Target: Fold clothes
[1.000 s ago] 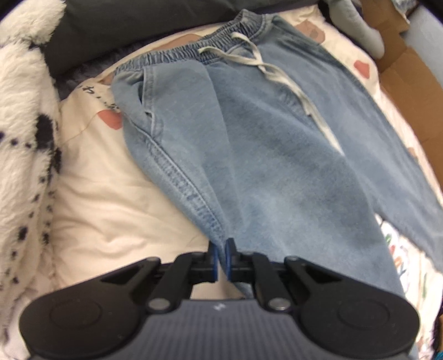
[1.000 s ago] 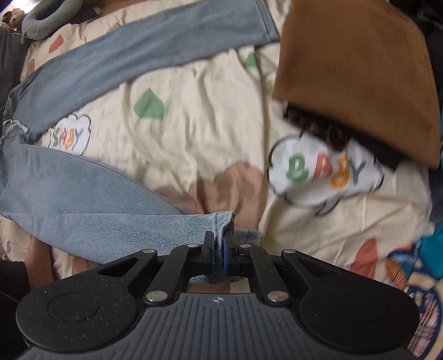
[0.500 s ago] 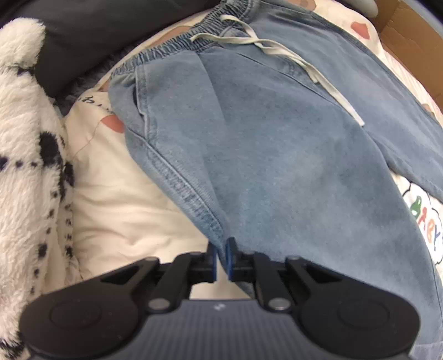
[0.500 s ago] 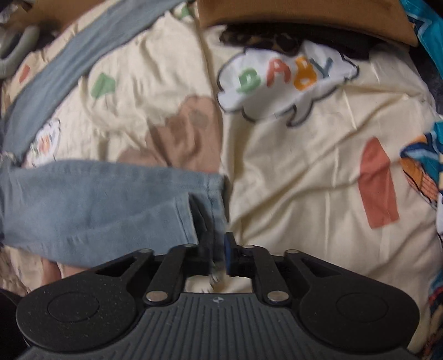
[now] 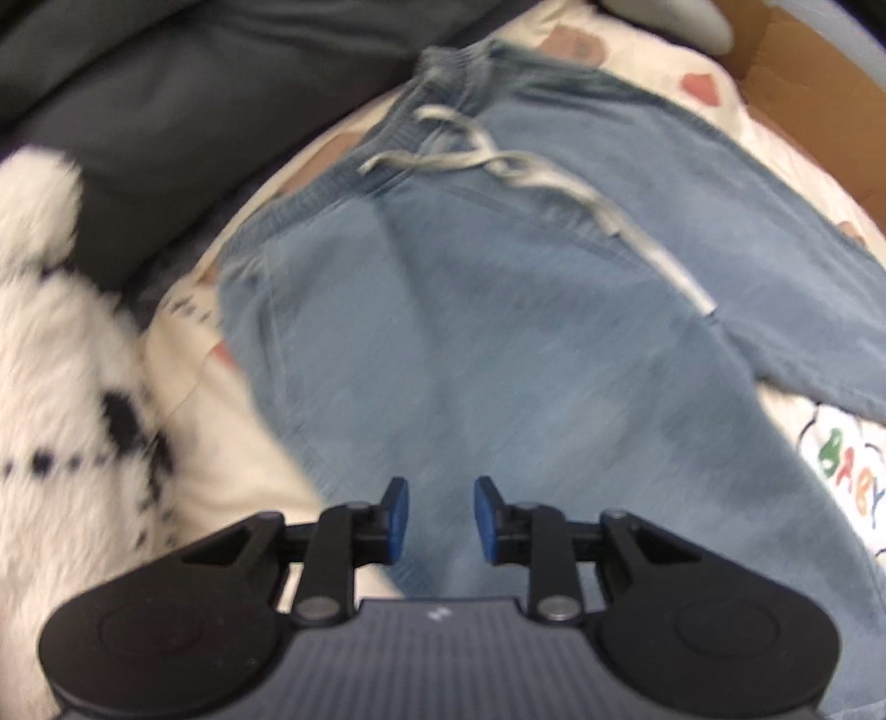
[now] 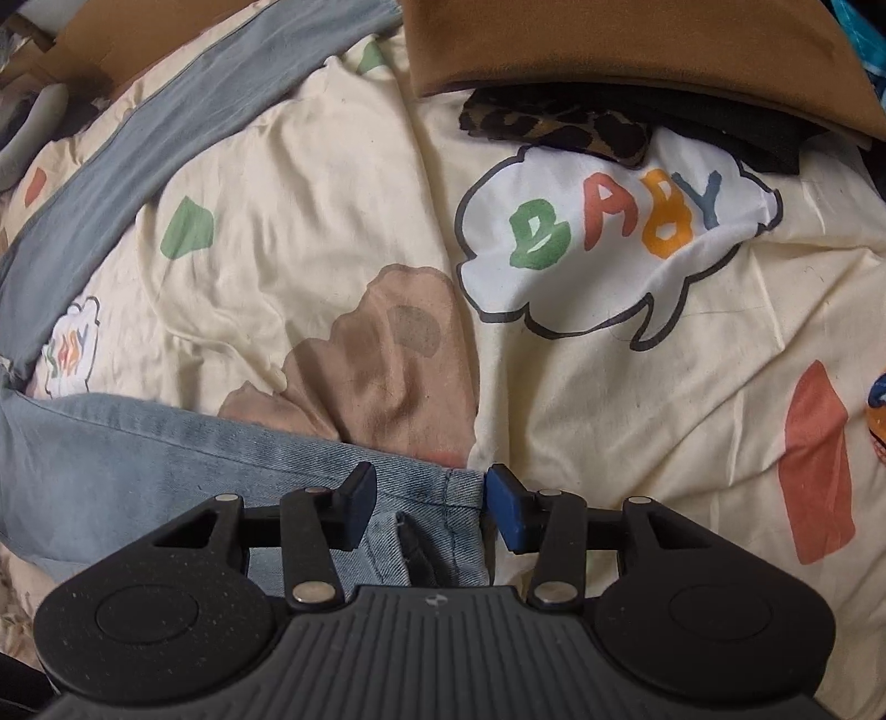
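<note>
Task item: jeans (image 5: 531, 354) lie flat on the bed sheet (image 6: 637, 399), waistband (image 5: 343, 183) at the far end of the left view, drawstring (image 5: 526, 171) loose across the front.
Leg layout: the two legs lie spread apart; one leg's hem (image 6: 443, 493) sits directly under the right gripper, and the other leg (image 6: 133, 166) runs diagonally across the upper left of the right view.
Done: the jeans appear spread out and released onto the sheet.
Left to do: no fold is visible yet. Judged from this layout, leg-on-leg folding and shortening folds remain, so the task is at an early stage.
Left gripper (image 5: 437, 518): jaws stand apart and have just been opening. Denim lies beneath the gap, but the pads do not press on it.
Left pose: pointed steeply down over the near thigh area, close to the outer side seam. The view is blurred.
Left surroundings: a white spotted fleece (image 5: 61, 387) lies left of the jeans, and a dark cushion (image 5: 183, 77) lies beyond it.
Right gripper (image 6: 429, 512): jaws spread wide and have just been opening. The hem lies between them, with the right pad just beside the hem edge, and nothing is clamped.
Right pose: pointed steeply down, low over the hem.
Right surroundings: a brown garment (image 6: 609, 44) lies on a leopard-print piece (image 6: 559, 127) at the far edge, well apart from the jeans.
</note>
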